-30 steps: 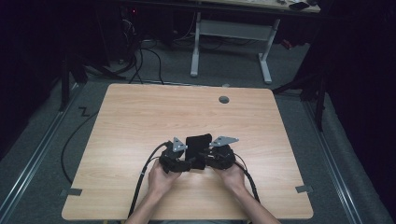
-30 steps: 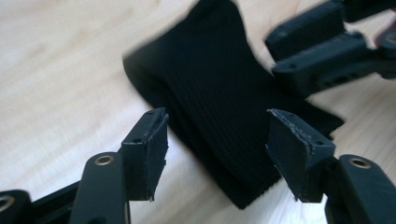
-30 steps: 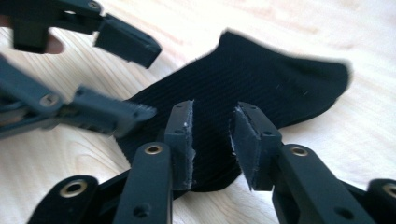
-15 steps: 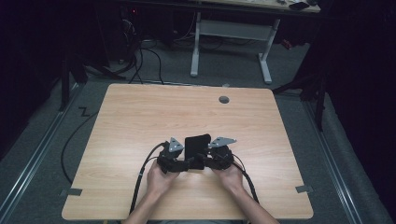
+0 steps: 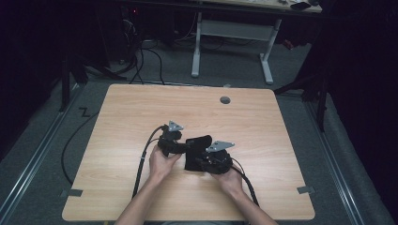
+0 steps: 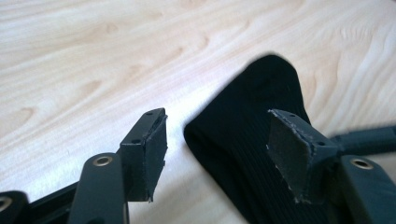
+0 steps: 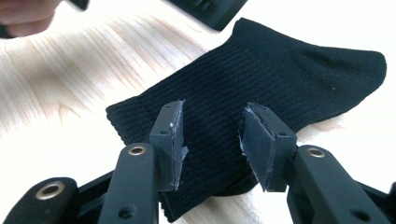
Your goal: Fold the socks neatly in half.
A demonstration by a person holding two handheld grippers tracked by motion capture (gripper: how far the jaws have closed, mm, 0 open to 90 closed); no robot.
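Note:
A black ribbed sock [image 5: 199, 143] lies flat on the wooden table [image 5: 141, 112], between my two grippers. In the left gripper view the sock [image 6: 261, 93] lies under the right-hand jaw. My left gripper [image 6: 217, 140] stands open over its edge, with bare wood under the other jaw. My right gripper [image 7: 210, 135] is open too, its jaws straddling the cuff end of the sock [image 7: 289, 70] without closing on it. In the high view the left gripper [image 5: 185, 146] sits at the sock's left side and the right gripper [image 5: 202, 161] at its near right corner.
A round grommet hole [image 5: 225, 100] sits near the table's far edge. Tape marks [image 5: 72, 192] are stuck near the front corners. Black cables [image 5: 141, 164] trail from both grippers toward the person. A white-legged desk [image 5: 230, 28] stands beyond the table.
The sock, bunched up between the grippers earlier, now lies flatter on the table. The left gripper has shifted slightly away from the person and the right one slightly nearer.

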